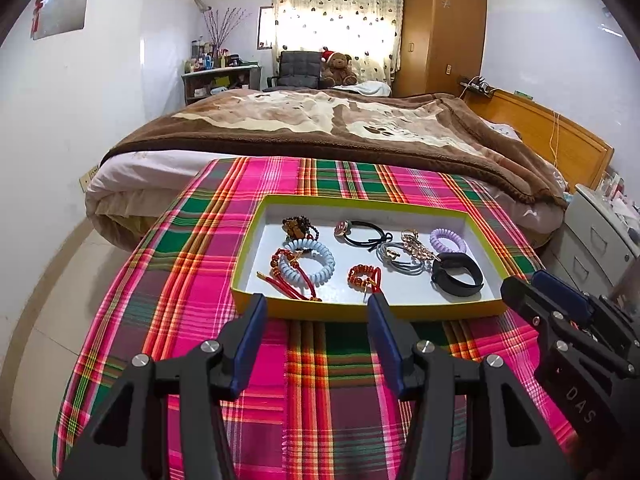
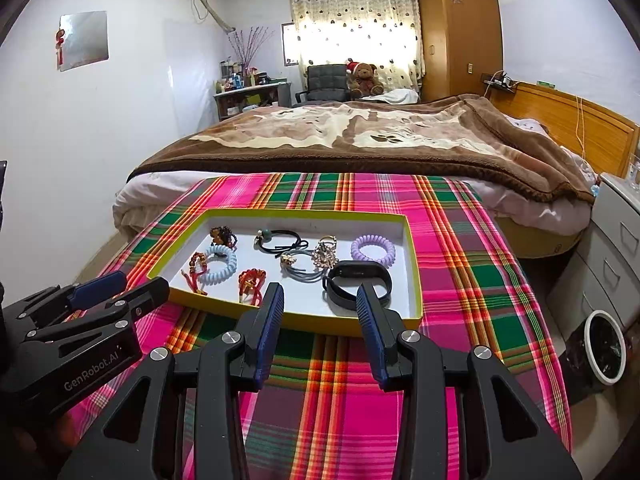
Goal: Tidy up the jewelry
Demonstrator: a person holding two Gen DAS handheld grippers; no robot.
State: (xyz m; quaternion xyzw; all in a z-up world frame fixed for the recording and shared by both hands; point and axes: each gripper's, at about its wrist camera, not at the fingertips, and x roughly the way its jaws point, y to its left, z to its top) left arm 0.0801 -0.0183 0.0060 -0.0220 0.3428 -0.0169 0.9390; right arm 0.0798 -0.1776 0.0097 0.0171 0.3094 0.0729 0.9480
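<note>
A shallow yellow-rimmed tray (image 1: 280, 312) (image 2: 416, 272) sits on a plaid cloth and holds several pieces: a pale blue coil band (image 1: 308, 264) (image 2: 220, 266), red bead bracelets (image 1: 362, 276) (image 2: 251, 278), a dark bead bracelet (image 1: 298, 227), a black hair tie (image 1: 366, 232) (image 2: 280, 240), grey hair ties (image 1: 400, 258), a gold piece (image 1: 416, 246) (image 2: 326, 254), a lilac coil band (image 1: 448, 240) (image 2: 373, 249) and a black wristband (image 1: 458, 276) (image 2: 356, 284). My left gripper (image 1: 318, 306) and right gripper (image 2: 320, 294) are open and empty, just short of the tray's near rim.
The plaid cloth (image 1: 320, 392) covers a small table in front of a bed with a brown blanket (image 1: 320, 124). White drawers (image 2: 616, 232) and a black bin (image 2: 604, 346) stand at the right. A wardrobe (image 1: 440, 28) and a chair (image 1: 298, 66) stand at the back.
</note>
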